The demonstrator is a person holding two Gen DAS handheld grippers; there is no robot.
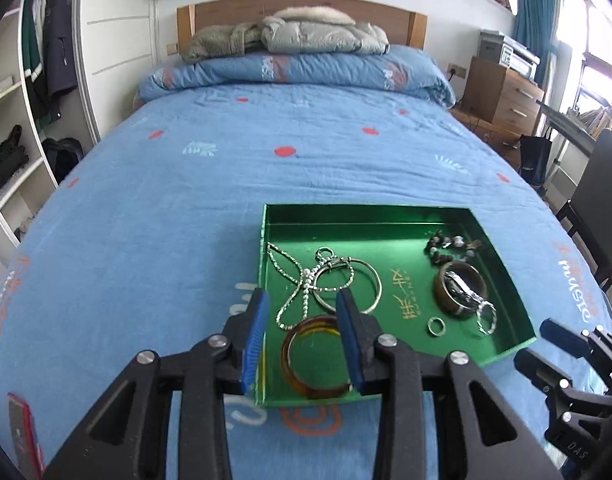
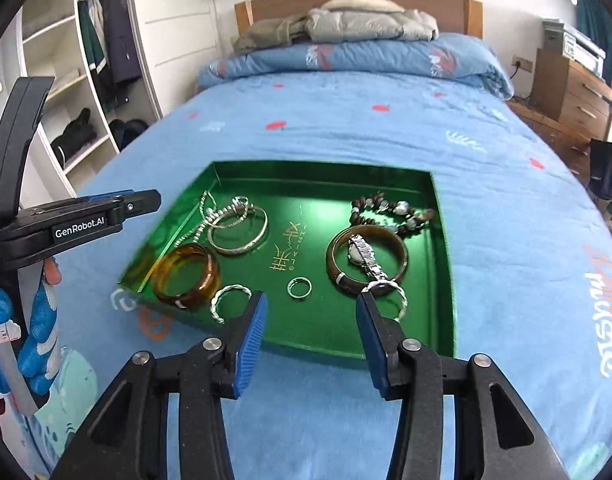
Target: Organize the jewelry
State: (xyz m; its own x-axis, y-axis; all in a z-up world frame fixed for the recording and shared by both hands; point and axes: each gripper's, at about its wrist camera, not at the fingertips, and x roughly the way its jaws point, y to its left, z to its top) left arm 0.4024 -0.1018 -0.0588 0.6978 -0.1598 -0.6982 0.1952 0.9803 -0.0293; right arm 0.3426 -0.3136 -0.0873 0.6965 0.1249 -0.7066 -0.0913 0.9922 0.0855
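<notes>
A green tray (image 1: 370, 216) (image 2: 326, 174) lies on the blue bed and holds the jewelry. In it are an amber bangle (image 1: 318, 390) (image 2: 185, 276), a silver bangle (image 1: 372, 280) (image 2: 237, 230) with a bead necklace (image 1: 293, 288), a small ring (image 1: 436, 326) (image 2: 299, 287), a brown bangle (image 1: 460, 286) (image 2: 368, 258) with a watch (image 2: 364, 256) across it, a dark bead bracelet (image 1: 452, 246) (image 2: 390, 210) and twisted silver rings (image 2: 229, 300). My left gripper (image 1: 303, 300) is open above the tray's near left corner. My right gripper (image 2: 312, 302) is open above the tray's near edge.
The blue bedspread (image 1: 225, 168) surrounds the tray. A folded quilt (image 1: 297, 68) and jackets (image 1: 306, 34) lie at the headboard. Open wardrobe shelves (image 1: 13, 128) stand left; a wooden dresser (image 1: 502, 92) and a dark chair (image 1: 598, 200) stand right.
</notes>
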